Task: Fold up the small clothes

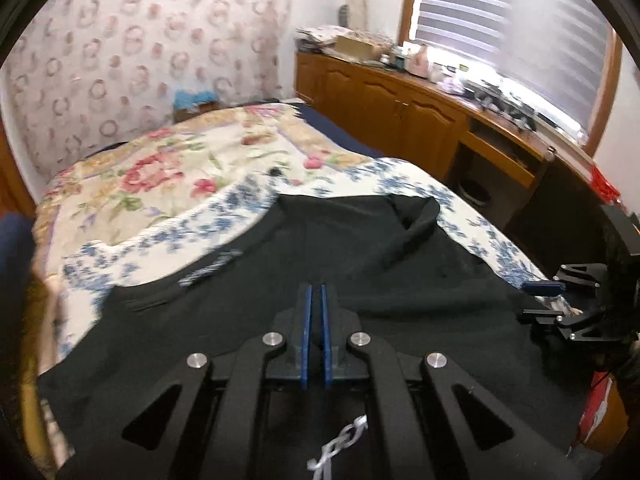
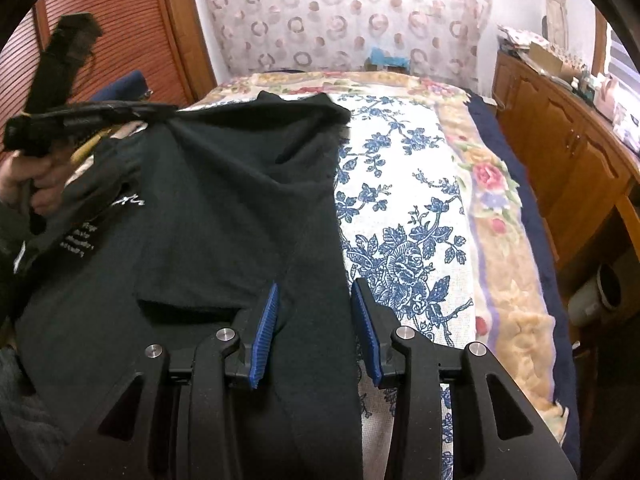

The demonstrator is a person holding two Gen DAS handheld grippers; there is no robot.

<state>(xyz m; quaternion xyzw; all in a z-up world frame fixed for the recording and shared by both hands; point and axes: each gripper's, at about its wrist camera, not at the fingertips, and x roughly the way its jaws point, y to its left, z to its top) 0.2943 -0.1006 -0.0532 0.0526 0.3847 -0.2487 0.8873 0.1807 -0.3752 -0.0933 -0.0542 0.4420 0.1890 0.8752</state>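
A black T-shirt [image 1: 320,256] with small white print lies on the blue-and-white floral cloth [image 1: 224,216] on the bed. My left gripper [image 1: 317,292] is shut over the shirt; in the right wrist view [image 2: 160,114] it pinches and lifts the shirt's left edge. My right gripper [image 2: 314,292] is open, its blue pads straddling the shirt's [image 2: 224,208] right edge, low over the blue-and-white cloth [image 2: 400,208]. It also shows at the right edge of the left wrist view [image 1: 540,300].
A flowered quilt [image 1: 160,168] covers the bed's far part. A wooden cabinet [image 1: 400,108] with clutter on top runs along the right under a window with blinds [image 1: 500,20]. A wooden slatted door [image 2: 100,40] stands at the left.
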